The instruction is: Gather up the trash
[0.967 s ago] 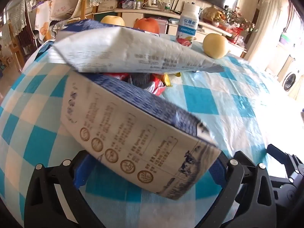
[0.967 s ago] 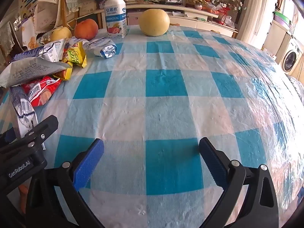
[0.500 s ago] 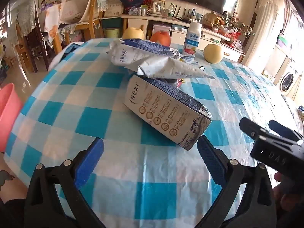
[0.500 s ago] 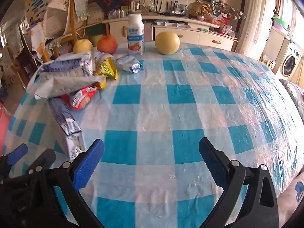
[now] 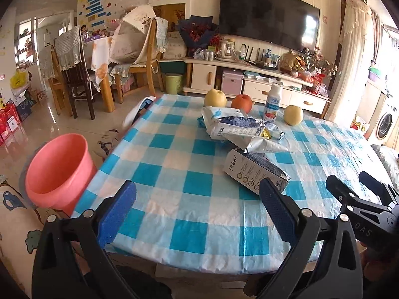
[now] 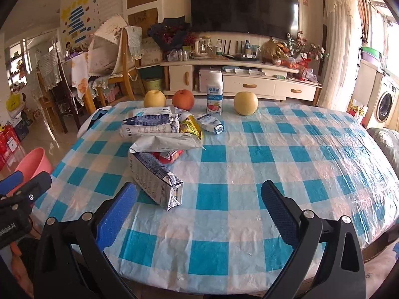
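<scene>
Both the left tool and right tool gape empty above the blue-checked bench, the crumpled blue-and-white milk carton lying, seemingly flattened, just ahead.

We are in the living and dining room of a home: a large flat television hangs on the far wall above a low white media cabinet crowded with bottles, flowers and ornaments. At far left stand wooden dining chairs draped with cloths beside a children's poster, and at far right a curtain and a washing machine. Near us, a table in a blue checked tablecloth holds fruit and food packets.
</scene>
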Demonstrator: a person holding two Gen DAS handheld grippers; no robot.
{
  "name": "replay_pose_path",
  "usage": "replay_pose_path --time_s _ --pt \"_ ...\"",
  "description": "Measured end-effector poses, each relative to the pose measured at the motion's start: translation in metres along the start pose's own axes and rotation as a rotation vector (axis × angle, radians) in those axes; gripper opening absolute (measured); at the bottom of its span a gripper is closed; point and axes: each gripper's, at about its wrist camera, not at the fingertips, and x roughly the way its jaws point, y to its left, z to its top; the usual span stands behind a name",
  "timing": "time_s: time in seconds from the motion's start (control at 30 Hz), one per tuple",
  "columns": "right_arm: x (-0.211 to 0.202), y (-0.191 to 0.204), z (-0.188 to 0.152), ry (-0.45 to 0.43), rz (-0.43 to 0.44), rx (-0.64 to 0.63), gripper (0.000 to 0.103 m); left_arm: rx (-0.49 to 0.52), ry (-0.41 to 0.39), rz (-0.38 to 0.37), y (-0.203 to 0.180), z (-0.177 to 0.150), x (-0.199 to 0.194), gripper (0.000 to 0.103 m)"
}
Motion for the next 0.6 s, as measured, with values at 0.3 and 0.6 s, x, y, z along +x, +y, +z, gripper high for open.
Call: replay_pose_path --time_s 0.3,0.6 --pt "-0.034 0.018 -0.007 -0.090 0.023 -0.042 0.098 -0.031 -0.054 0.042 -0.087 0.064 -0.104 0.099" --pt "-0.049 0.017 -0.011 -0.122 0.039 -0.020 0.098 -0.057 -0.076 0.057 -0.170 0.108 -0.165 0.099"
